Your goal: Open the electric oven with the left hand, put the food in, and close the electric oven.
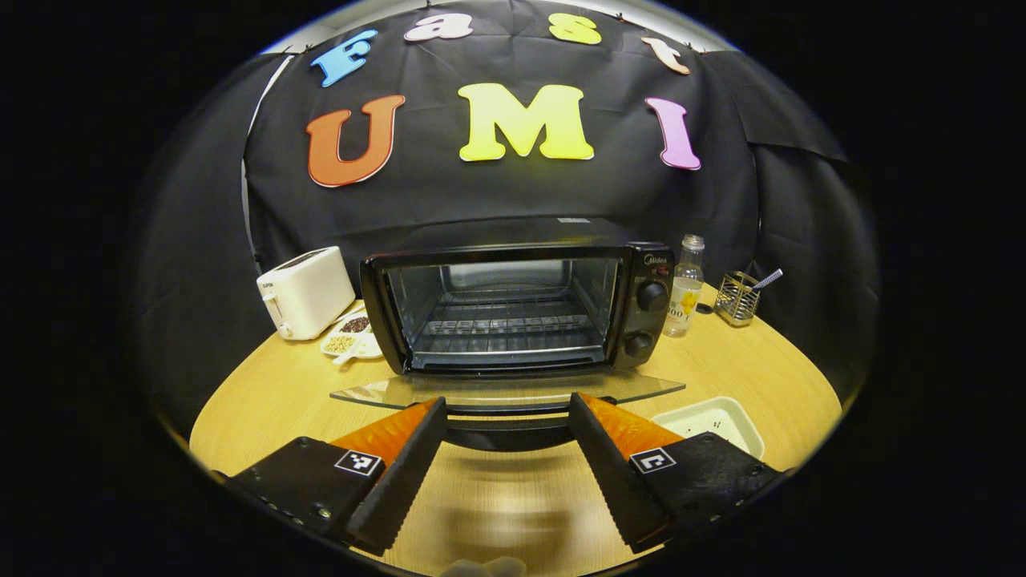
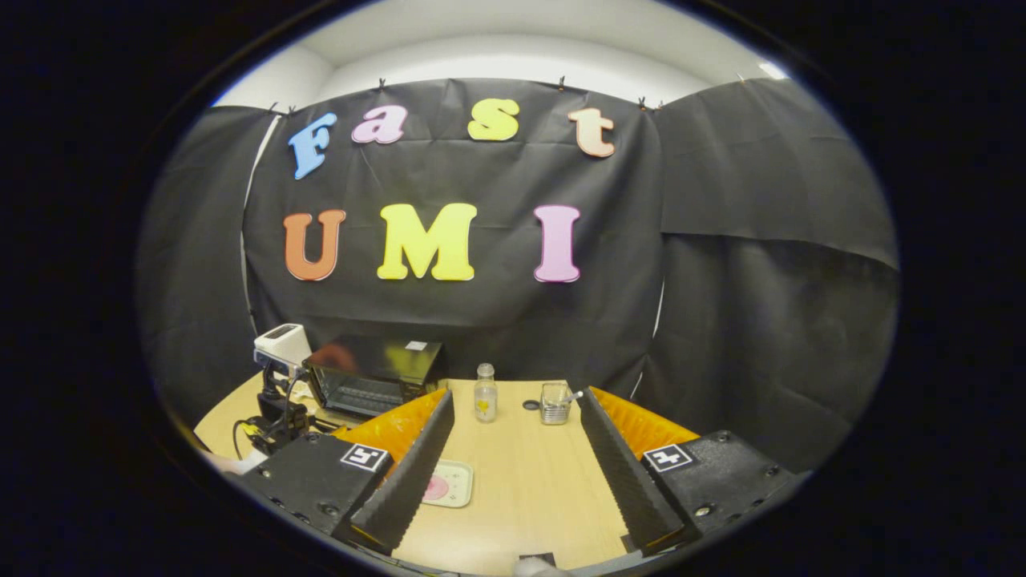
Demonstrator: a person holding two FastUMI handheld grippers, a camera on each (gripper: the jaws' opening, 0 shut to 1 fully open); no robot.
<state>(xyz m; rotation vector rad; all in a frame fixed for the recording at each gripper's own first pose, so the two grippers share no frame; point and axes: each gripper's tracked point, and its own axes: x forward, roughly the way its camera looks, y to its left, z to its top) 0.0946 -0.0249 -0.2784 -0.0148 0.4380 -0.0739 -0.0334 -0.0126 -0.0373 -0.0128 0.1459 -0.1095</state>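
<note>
Electric oven at frame centre, glass door dropped flat and open; left tool apart, empty, just before door; right tool apart over wooden surface; food tray lower centre, beside its near finger

The boxy black electric oven shows a silvery metal interior behind its clear glass door. Left of the oven stands a white plastic toaster. The round table under the oven is pale yellow wood-grain. Right of the oven, a cream rectangular tray holds something pink, possibly food.
</note>
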